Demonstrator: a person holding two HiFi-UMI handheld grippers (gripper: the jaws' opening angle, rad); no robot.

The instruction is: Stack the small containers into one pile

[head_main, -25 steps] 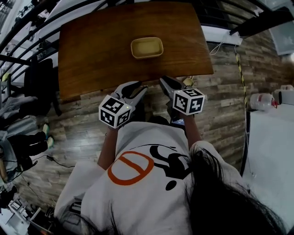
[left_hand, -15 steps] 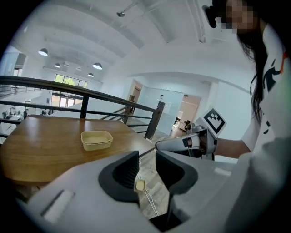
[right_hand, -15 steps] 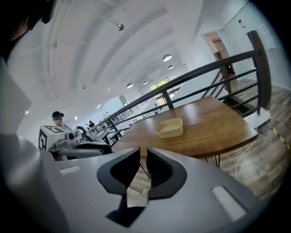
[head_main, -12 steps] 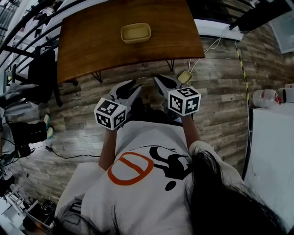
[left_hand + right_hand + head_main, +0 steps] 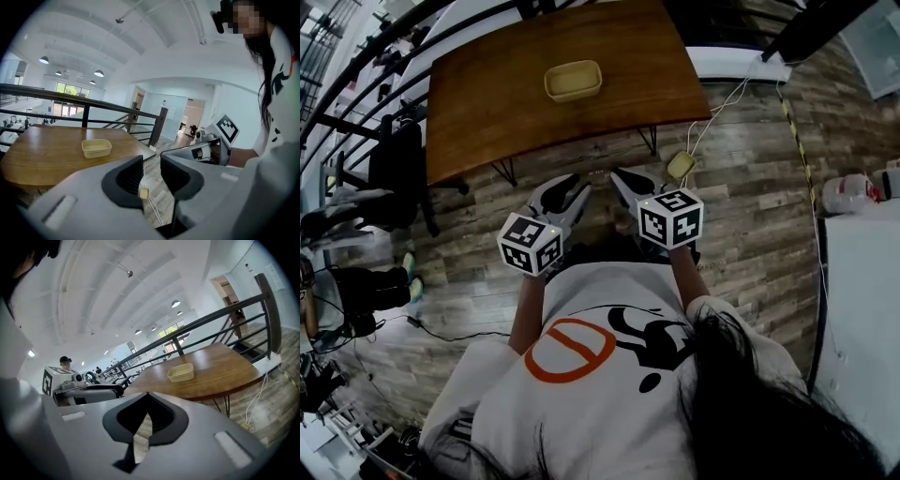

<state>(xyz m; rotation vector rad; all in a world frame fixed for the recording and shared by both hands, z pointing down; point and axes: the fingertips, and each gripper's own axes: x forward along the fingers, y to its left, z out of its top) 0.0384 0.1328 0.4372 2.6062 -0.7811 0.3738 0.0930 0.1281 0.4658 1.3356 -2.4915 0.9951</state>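
**Operator:** Where are the containers?

**Spotter:** The containers (image 5: 573,81) sit on the table (image 5: 487,103), toward its far edge, about midway along it. From your head they read as one pale yellow tub. Your right gripper view shows two rims, one nested in the other (image 5: 180,372).

**Operator:** And my grippers?

**Spotter:** Both are off the table, over the plank floor (image 5: 741,187) and close to your chest. They are side by side, well apart from the containers, and both point toward the table.

**Operator:** Left one?

**Spotter:** Your left gripper (image 5: 574,187) has its jaws spread by a narrow gap, with nothing between them. Through that gap (image 5: 151,161) you see only floor, and a small pale block (image 5: 680,166) on a white cord lying there.

**Operator:** Right one?

**Spotter:** Your right gripper (image 5: 623,178) has just been closing. Its jaws are now pressed together at the tips (image 5: 147,394), and it holds nothing. Only a sliver of floor shows through the hollow behind the tips.

**Operator:** So neither touches the containers?

**Spotter:** Neither. The containers stand alone on the wood.
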